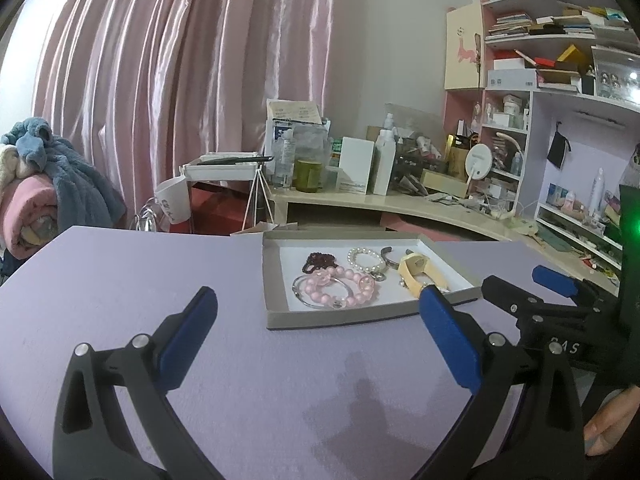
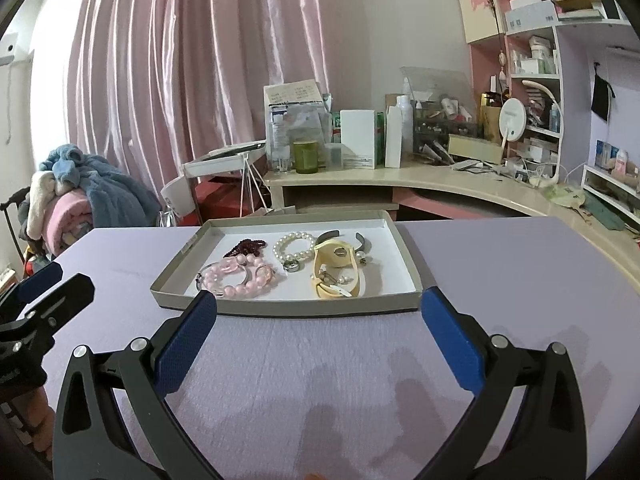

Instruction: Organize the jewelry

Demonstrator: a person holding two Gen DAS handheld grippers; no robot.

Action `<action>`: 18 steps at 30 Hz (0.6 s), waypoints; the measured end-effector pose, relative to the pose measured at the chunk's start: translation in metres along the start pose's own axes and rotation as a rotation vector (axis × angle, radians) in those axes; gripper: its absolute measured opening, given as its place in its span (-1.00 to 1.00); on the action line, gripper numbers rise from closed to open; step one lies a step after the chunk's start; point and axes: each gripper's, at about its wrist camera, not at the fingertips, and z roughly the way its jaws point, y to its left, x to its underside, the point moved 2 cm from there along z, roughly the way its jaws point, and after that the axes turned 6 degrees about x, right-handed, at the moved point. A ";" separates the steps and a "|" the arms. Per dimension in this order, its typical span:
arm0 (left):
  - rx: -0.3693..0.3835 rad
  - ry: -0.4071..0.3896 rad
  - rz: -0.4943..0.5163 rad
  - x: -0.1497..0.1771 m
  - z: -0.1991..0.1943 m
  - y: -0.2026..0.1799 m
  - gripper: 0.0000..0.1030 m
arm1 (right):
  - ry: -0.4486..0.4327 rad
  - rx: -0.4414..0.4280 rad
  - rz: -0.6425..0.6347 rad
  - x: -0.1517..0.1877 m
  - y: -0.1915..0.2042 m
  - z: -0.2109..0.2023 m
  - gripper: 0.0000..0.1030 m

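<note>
Pink curtains (image 2: 168,60) hang behind a crowded desk (image 2: 400,184) and shelves (image 1: 560,40), and nearer to me a lilac surface (image 2: 500,280) carries one shallow grey tray (image 2: 280,310) with a white floor. All the jewelry lies inside that tray, bunched together with pieces touching or overlapping.

Both tools hang just above the bare surface on the near side of the tray. The left tool (image 1: 318,316) has its blue pads spread wide with nothing between them; the right tool (image 2: 320,316) is likewise spread wide and empty. By my reading the sorting has not yet started: nothing is gripped, and no piece sits outside the tray.

The next move calls for choosing one piece and closing on it alone. That looks fiddly, since the pink bead bracelet (image 2: 240,278) lies tangled with a thin silver bangle (image 1: 320,300), and the dark red bead strand (image 2: 246,246) touches its far edge. The pearl bracelet (image 2: 294,248) sits in the middle with a small metal ring at its near side. To the right lies a pale yellow strap (image 2: 340,268), watch-like, with small bits on it that I cannot make out, and a grey cuff (image 2: 362,240) behind it. Beads may roll or slip under flat pads; the strap looks the easiest to pinch.
</note>
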 end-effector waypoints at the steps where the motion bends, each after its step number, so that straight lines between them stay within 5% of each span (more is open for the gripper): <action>1: 0.004 0.003 0.002 0.001 0.001 -0.001 0.96 | -0.004 0.000 -0.008 0.001 0.002 -0.001 0.97; 18: 0.038 -0.012 0.015 0.001 0.004 -0.007 0.96 | -0.008 -0.015 -0.010 0.003 0.005 -0.001 0.97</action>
